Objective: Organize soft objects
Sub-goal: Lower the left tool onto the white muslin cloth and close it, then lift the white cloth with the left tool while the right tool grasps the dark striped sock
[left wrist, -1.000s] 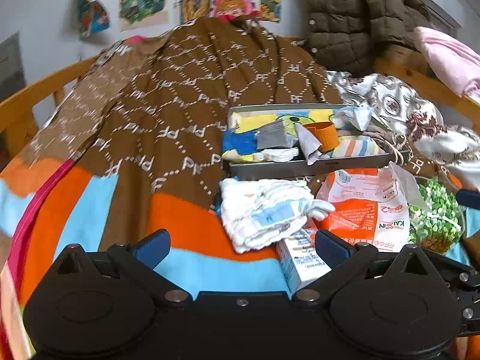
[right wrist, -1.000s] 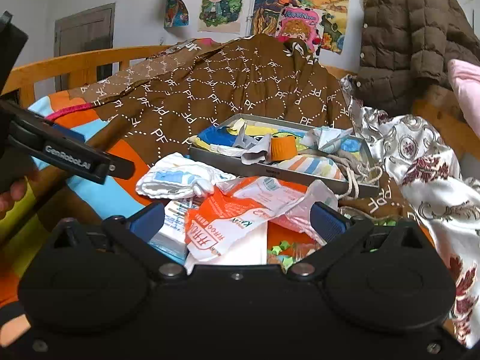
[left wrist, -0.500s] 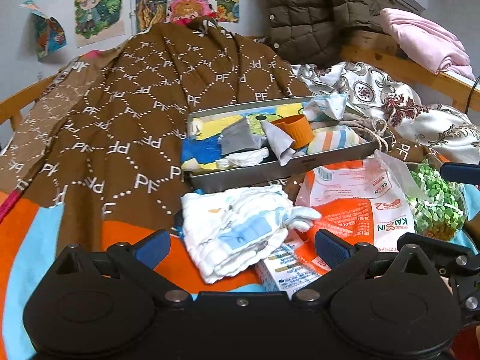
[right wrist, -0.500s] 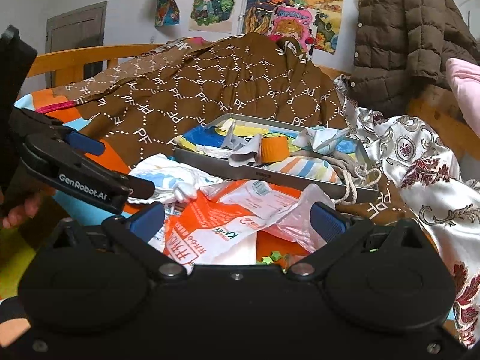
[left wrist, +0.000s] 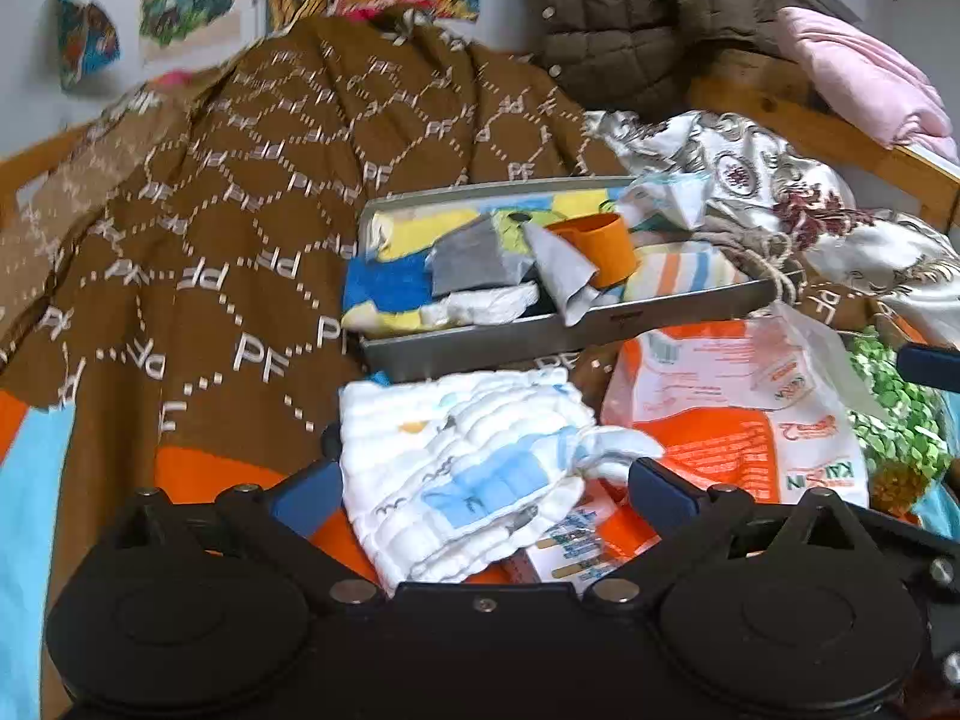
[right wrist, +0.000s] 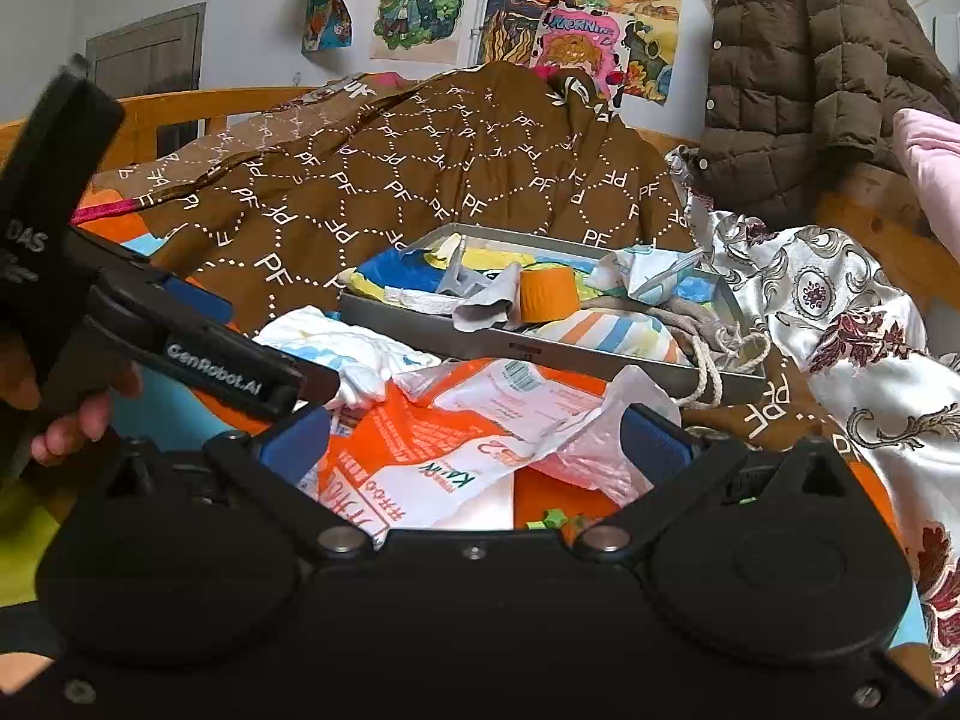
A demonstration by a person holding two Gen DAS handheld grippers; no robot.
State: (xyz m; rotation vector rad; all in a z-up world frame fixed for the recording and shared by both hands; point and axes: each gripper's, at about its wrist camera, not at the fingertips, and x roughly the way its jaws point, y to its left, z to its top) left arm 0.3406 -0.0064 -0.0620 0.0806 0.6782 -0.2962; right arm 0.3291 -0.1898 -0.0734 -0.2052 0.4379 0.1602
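A folded white cloth with blue patches (left wrist: 474, 462) lies on the bed, and my open left gripper (left wrist: 480, 489) straddles its near end, one blue pad on either side. Behind it a grey metal tray (left wrist: 510, 343) holds soft cloths, a grey rag and an orange cup (left wrist: 597, 246). My right gripper (right wrist: 474, 447) is open over an orange-and-white plastic bag (right wrist: 420, 450). The right wrist view shows the left gripper (right wrist: 327, 381) from the side, at the white cloth (right wrist: 336, 345), with a hand (right wrist: 78, 420) holding it.
A brown patterned blanket (left wrist: 270, 192) covers the bed behind the tray (right wrist: 420, 324). A small carton (left wrist: 576, 552) lies under the cloth. A bag of green bits (left wrist: 894, 420) sits right, silvery patterned fabric (right wrist: 840, 312) beyond. A brown jacket (right wrist: 810, 60) hangs on the wooden bedframe.
My left gripper has moved forward and right until the white cloth sits between its open pads. The right gripper has edged forward over the plastic bag.
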